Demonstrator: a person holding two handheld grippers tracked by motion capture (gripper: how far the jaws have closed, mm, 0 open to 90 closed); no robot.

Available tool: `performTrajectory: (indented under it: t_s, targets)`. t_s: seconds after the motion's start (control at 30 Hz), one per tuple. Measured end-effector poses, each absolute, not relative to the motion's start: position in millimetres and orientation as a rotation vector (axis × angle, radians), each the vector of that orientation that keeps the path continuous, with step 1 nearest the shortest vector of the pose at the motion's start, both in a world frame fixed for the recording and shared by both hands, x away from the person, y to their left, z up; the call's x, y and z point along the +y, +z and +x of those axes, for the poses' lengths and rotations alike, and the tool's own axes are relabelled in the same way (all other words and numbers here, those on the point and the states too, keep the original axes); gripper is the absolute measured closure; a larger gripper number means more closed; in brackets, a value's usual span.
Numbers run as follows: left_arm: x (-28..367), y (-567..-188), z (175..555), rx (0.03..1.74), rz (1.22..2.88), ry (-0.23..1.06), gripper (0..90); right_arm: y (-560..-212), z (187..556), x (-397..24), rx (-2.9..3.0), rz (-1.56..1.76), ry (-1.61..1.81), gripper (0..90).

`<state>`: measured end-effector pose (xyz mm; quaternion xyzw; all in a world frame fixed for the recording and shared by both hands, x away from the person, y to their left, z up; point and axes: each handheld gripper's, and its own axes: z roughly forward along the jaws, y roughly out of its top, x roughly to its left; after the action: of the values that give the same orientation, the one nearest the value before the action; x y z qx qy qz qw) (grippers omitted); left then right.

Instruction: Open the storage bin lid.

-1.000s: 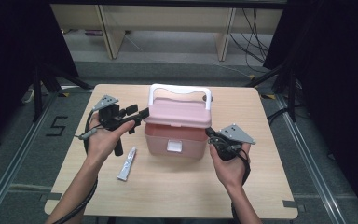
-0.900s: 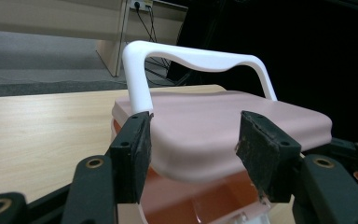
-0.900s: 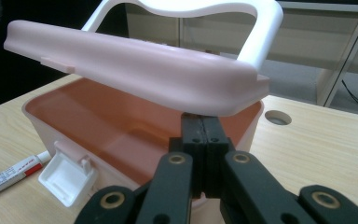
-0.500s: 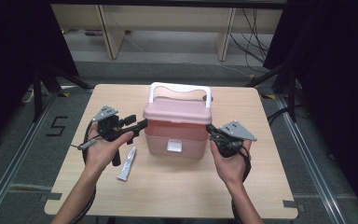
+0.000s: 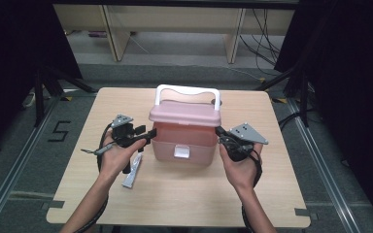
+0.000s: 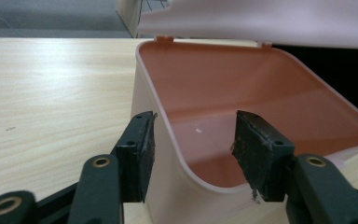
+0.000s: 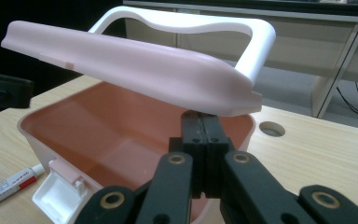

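Even overhead light falls on the pale wooden bench (image 5: 184, 194), while the surroundings sink into black. Soft shadows sit under the pink plastic box (image 5: 183, 141). Close views are sharp nearby, softer behind, with mild glare on its lid.

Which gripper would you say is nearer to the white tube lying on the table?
Left. The left gripper hangs just above the tube, jaws straddling the box wall; the right gripper is across the box.

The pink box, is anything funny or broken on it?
Nothing looks broken. The pink box has its lid propped half open on the shut right gripper, its white latch hangs loose, and the left gripper straddles one wall.
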<state>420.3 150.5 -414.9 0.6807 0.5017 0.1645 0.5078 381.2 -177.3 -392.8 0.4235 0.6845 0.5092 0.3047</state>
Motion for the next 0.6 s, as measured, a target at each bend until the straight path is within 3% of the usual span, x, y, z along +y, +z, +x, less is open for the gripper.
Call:
performTrajectory:
  t_s: [0.6]
  targets:
    - [139.3,-424.6,442.4,1.285,1.714,0.393,56.8,-389.8,383.0,-177.0,1.820,1.114,1.352,90.0]
